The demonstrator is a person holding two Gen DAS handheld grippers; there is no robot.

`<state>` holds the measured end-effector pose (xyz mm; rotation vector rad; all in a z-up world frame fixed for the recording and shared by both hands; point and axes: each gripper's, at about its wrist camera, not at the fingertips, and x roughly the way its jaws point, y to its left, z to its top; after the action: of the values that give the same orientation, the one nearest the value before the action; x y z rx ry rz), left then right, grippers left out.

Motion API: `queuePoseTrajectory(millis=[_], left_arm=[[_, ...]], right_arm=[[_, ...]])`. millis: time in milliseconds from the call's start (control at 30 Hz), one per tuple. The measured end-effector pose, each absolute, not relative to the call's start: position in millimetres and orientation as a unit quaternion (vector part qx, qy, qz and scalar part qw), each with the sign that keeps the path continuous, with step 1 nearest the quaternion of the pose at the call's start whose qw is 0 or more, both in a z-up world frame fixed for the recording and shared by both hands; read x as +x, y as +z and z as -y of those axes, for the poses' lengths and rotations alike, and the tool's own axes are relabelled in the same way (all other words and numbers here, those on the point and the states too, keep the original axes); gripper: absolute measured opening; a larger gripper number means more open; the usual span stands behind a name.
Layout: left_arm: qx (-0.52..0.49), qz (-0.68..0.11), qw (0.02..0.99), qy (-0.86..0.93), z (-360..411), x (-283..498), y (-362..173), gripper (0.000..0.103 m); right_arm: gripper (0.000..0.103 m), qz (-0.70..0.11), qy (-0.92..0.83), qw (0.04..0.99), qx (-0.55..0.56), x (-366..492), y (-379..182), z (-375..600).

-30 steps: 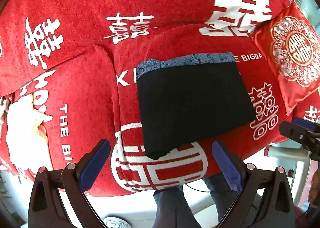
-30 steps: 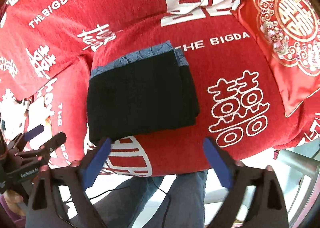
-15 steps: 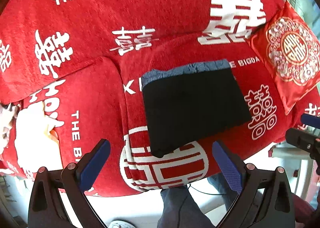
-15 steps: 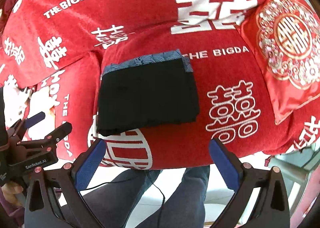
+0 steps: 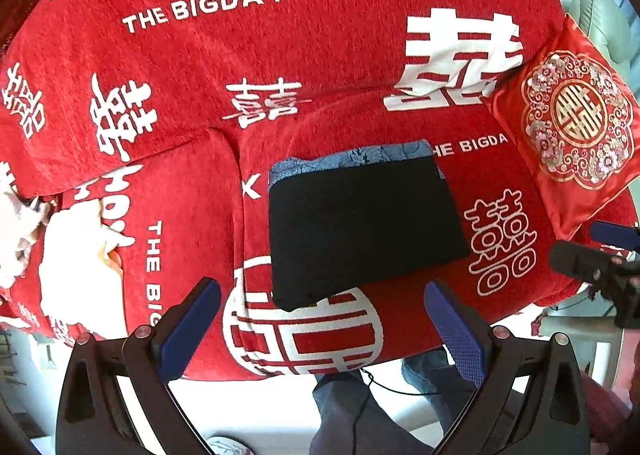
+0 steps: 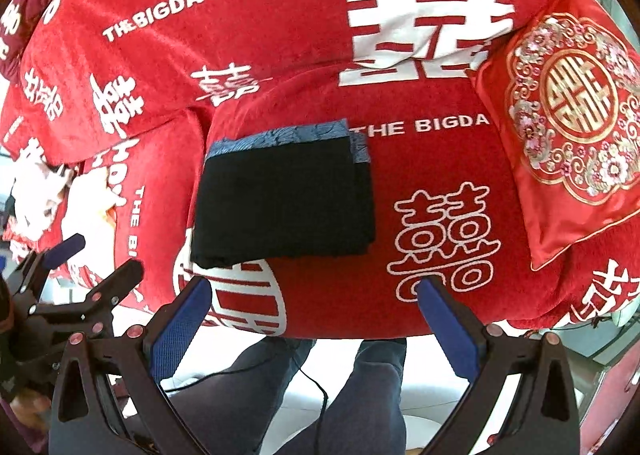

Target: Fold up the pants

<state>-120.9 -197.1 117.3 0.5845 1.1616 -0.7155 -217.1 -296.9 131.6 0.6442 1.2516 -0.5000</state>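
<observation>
Apparently the folding is finished: the black pants are seen lying as a compact rectangle on the red sofa cover, a blue patterned edge showing at the back. The left gripper and right gripper are held spread wide and empty, clear of the cloth.

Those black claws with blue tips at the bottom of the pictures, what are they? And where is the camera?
They are grabbing tools; a person holds one in each hand. A tiny camera rides on each tool, looking forward between its two fingers. One picture comes from the left gripper, the other from the right gripper. Both are open and hold nothing. In front is a sofa under a red cover with white lettering. On the seat lie the dark pants, folded into a neat rectangle, a blue edge showing at the back. A red embroidered cushion leans on the right.
</observation>
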Motion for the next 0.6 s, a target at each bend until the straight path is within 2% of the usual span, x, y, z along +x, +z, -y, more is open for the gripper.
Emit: queuePoseTrajectory(millis=[600], left_arm=[[0.260,-0.518,0.760,-0.293,189,-116,127,0.102]], right_arm=[[0.103,-0.581,-0.216,0.736,0.273,-201,131,298]])
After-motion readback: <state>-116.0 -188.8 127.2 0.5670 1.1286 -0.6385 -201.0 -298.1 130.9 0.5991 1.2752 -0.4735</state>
